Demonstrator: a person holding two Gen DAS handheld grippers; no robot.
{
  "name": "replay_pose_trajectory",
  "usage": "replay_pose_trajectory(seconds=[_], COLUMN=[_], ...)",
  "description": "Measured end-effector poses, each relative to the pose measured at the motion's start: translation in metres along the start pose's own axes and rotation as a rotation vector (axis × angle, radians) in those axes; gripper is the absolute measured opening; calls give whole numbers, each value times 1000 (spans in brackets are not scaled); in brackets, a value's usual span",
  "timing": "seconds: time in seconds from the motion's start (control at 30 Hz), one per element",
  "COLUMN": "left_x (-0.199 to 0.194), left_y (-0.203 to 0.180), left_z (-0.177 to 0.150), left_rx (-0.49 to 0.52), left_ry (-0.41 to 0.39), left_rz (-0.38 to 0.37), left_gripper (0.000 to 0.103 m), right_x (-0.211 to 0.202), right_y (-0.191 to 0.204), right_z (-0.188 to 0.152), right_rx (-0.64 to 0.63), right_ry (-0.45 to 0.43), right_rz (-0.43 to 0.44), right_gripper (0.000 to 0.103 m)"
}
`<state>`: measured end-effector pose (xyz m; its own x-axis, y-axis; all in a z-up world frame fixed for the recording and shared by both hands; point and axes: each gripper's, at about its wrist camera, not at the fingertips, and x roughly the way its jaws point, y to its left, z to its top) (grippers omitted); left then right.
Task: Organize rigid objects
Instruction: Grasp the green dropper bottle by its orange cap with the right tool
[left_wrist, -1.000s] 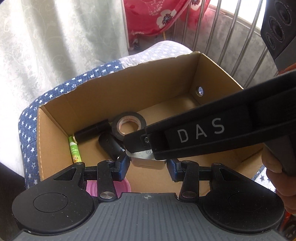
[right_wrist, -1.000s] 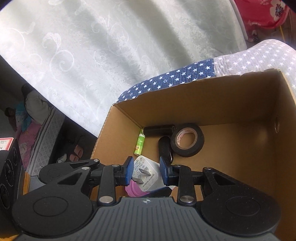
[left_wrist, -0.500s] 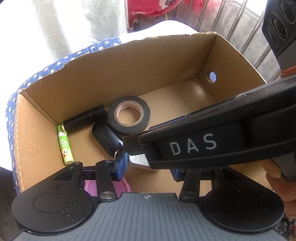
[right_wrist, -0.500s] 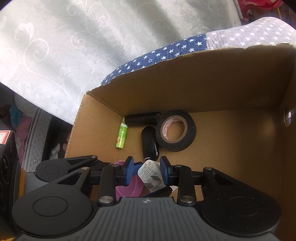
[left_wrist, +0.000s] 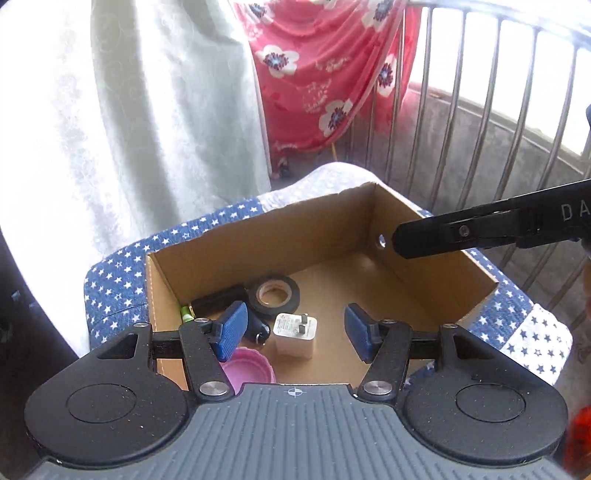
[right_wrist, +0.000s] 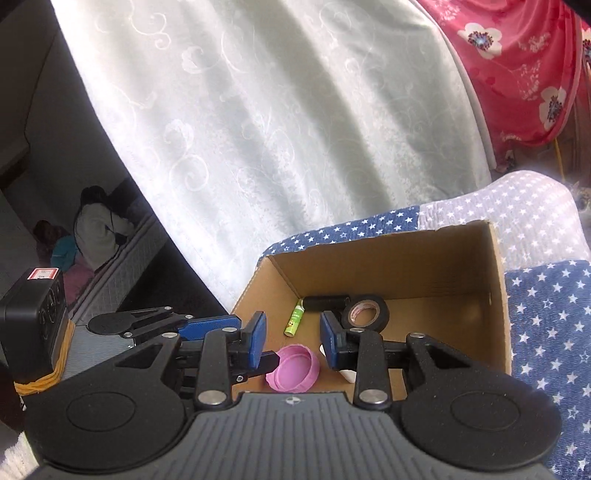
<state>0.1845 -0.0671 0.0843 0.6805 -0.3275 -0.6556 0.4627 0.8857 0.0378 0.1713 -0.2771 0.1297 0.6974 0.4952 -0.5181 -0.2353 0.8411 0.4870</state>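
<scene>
**Plug lying in the box, both grippers above it**

The white plug (left_wrist: 294, 333) lay on the floor of the cardboard box (left_wrist: 258, 236), prongs up, just right of a black fob (left_wrist: 257, 329) and in front of the roll of black tape (left_wrist: 277, 293). The left gripper (left_wrist: 291, 334) hung over the near edge of the box with its blue pads spread — its jaws had just been opening, and nothing was pinched between them. Seen from its own camera, the plug sat in the gap between the pads but lower down, on the cardboard, touching neither.

The right gripper (right_wrist: 291, 341) hovered beside it, over the same near edge, its jaws parted and gripping nothing. Through that gap showed the pink cap (right_wrist: 293, 367) resting on the box floor; only a white sliver of the plug peeked from behind the right-hand pad (right_wrist: 330, 345). In the left view the right gripper's black finger (left_wrist: 461, 234) reached across the far right corner of the box, well above the contents.

Deeper in the box a green tube (right_wrist: 294, 319) lay along the left wall, with a black cylinder (right_wrist: 327, 303) across its far end, touching the tape. The box stood on a star-printed cloth (right_wrist: 546, 332) — blue and white patches — with a pale curtain (right_wrist: 277, 129) and a red flowered cloth (left_wrist: 317, 74) behind.
</scene>
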Motion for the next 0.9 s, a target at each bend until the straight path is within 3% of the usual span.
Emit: replay_pose_trajectory(seconds=[0.13, 0.27, 0.4, 0.6, 0.9], left_x=[-30, -29, -15, 13, 46], left_y=[-26, -49, -78, -103, -107], left_z=[-35, -77, -109, -132, -144], left_rx=[17, 55, 93, 108, 82], left_ry=[-106, -134, -108, -133, -109], left_rz=[-11, -12, 8, 100, 191], left_gripper=[61, 61, 61, 60, 44], right_x=[-35, -31, -9, 21, 47], right_y=[12, 15, 17, 25, 27], right_z=[-36, -75, -101, -115, -114], right_rx=[-51, -89, -123, -202, -282], right_ry=[-75, -66, -8, 66, 102], right_rz=[18, 11, -22, -68, -107], right_gripper=[35, 35, 35, 34, 31])
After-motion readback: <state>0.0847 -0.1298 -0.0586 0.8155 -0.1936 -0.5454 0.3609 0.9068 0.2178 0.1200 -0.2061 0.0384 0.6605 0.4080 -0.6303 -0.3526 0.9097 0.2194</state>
